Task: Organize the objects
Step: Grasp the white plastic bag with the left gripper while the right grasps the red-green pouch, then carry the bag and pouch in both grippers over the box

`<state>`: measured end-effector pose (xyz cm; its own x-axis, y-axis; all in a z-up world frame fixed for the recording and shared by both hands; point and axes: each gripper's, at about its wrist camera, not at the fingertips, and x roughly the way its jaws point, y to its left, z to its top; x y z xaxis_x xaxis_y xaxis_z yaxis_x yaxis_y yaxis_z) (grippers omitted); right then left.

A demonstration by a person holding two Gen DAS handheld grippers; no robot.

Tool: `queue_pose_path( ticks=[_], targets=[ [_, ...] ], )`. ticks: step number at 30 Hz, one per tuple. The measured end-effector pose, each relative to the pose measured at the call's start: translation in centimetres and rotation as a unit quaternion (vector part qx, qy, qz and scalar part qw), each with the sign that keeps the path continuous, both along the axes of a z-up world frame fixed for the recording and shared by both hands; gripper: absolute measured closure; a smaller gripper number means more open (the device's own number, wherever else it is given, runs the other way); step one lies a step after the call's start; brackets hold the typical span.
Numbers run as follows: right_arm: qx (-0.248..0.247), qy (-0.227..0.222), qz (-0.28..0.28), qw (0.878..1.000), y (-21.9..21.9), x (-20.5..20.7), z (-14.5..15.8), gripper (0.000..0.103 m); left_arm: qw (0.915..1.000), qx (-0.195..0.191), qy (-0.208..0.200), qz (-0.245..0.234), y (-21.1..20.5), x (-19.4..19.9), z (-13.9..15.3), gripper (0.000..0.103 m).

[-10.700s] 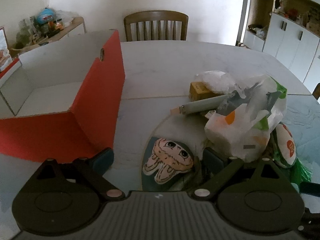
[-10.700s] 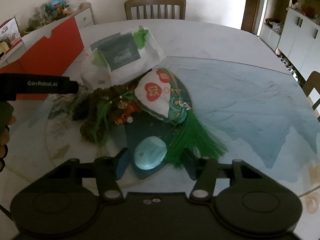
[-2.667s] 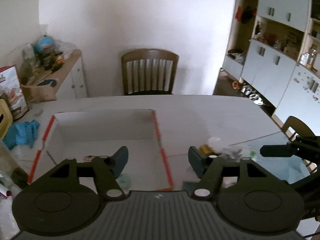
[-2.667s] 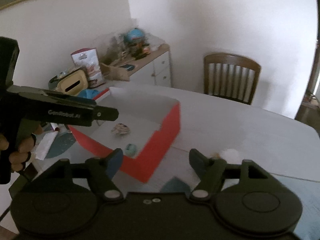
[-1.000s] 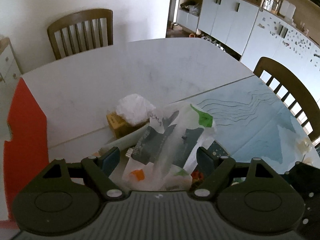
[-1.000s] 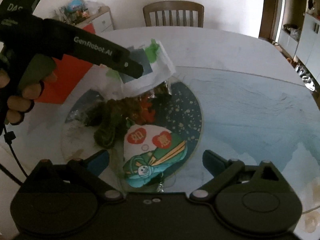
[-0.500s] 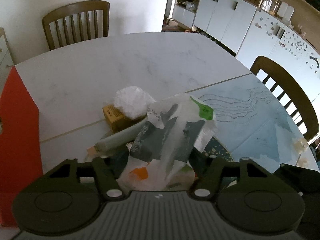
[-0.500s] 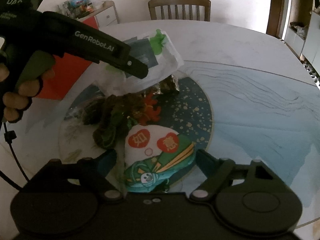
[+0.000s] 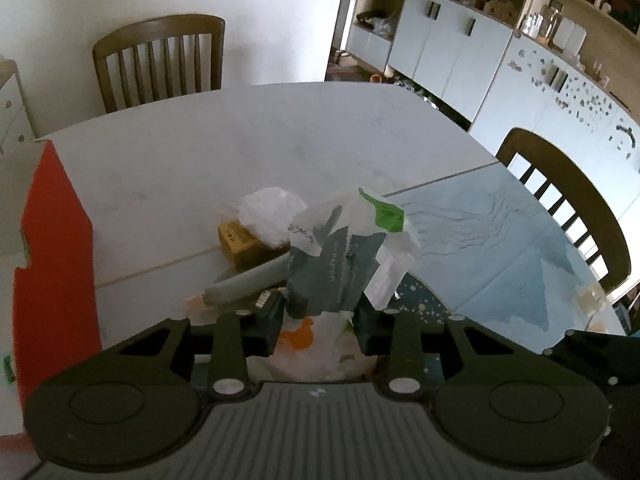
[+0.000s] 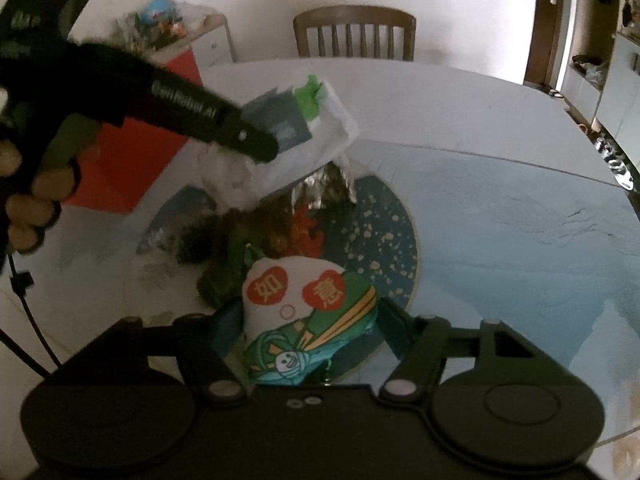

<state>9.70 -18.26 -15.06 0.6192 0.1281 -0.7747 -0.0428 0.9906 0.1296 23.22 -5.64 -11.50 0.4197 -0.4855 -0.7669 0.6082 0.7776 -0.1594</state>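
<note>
Red cardboard forms the wall of the storage box at the left side of the table; its inside is not visible from either camera. White plastic, printed with grey and green, makes the bag, and the left gripper is closed on its lower part, one finger on each side, and holds it above the pile. Its contents cannot be seen. Behind the bag lie a pale green tube, a small yellow box and a crumpled white wrapper.

In the right wrist view the right gripper has its fingers on both sides of a printed fabric pouch, white with red circles and a green lower part; they seem to touch it, but I cannot tell if they press it. Dark green tinsel lies just behind the pouch. The pouch rests on a round dark blue mat.

The table is pale marble, with a light blue cloth on the right half. Two wooden chairs and white cabinets stand around.
</note>
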Motion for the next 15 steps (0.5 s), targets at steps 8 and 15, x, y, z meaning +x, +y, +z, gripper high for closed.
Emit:
queue_pose_path(
  ticks=[8,15],
  targets=[
    [0.012,-0.03,-0.025,0.999,-1.0,-1.2,3.7,0.035,0.9996,-0.023,-0.006,0.017,2.2,-0.6,2.2,0.07],
    [-0.007,-0.044,-0.018,0.999,-0.7,-1.0,8.2,0.035,0.9991,-0.025,-0.013,0.033,4.5,-1.3,4.8,0.07]
  ],
)
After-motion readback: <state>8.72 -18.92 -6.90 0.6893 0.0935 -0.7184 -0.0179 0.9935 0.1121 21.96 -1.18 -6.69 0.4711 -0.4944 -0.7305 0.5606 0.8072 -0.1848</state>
